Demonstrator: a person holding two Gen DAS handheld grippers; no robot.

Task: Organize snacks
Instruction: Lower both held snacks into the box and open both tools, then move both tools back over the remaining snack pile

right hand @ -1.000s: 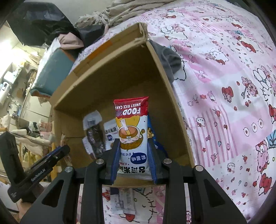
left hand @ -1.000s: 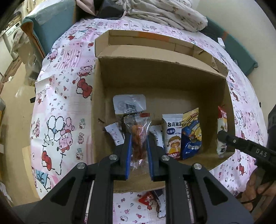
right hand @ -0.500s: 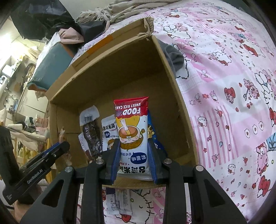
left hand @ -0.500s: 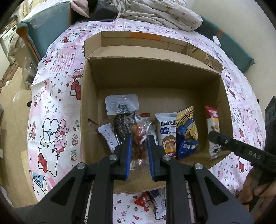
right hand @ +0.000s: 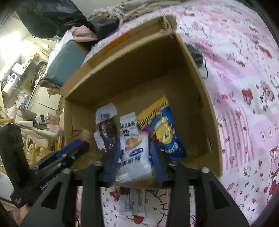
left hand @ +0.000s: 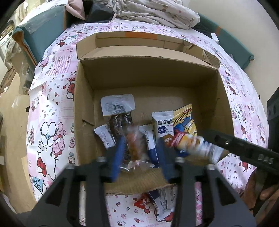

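Note:
An open cardboard box point(left hand: 148, 75) sits on a pink cartoon-print sheet. My left gripper point(left hand: 140, 146) hangs over its near wall, jaws opening; a clear bag of orange snacks point(left hand: 135, 148) is blurred between the pads, loose from them. My right gripper point(right hand: 136, 150) is also opening above the near wall, and the white sweet rice cake packet point(right hand: 135, 153) slips down between its fingers, blurred. In the box lie a dark snack with a white header point(left hand: 118, 111), a white rice cake packet point(left hand: 163, 125) and a yellow-blue bag point(left hand: 184, 120).
Loose packets point(left hand: 157, 202) lie on the sheet in front of the box. Rumpled bedding point(left hand: 157, 12) is piled behind it, with a teal cushion point(left hand: 43, 35) at the back left. A hand point(left hand: 261, 190) holds the right gripper's handle.
Both grippers were shut on their packets and now stand apart. The orange snack bag and the rice cake packet have dropped lower and blurred toward the box floor.

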